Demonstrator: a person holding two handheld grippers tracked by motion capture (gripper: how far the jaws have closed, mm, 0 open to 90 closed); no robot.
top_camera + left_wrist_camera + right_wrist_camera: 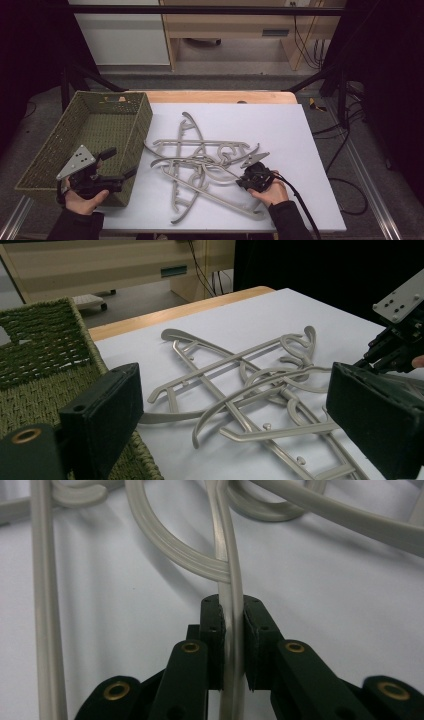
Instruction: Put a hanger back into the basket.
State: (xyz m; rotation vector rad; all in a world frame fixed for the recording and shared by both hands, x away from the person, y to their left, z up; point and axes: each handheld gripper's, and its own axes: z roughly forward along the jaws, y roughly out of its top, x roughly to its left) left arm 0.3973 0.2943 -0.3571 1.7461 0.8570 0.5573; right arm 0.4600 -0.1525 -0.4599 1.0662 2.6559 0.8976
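Two grippers | right gripper (pixel 233 630) pinching hanger (pixel 231 580), count of tangled hangers unclear | left gripper (pixel 240 415) spread over basket (pixel 45 350)

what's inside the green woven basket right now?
The green woven basket looks empty: bare woven floor in the high view. The left gripper hangs open over its near corner and hides that patch. The grey plastic hangers all lie outside on the white board.
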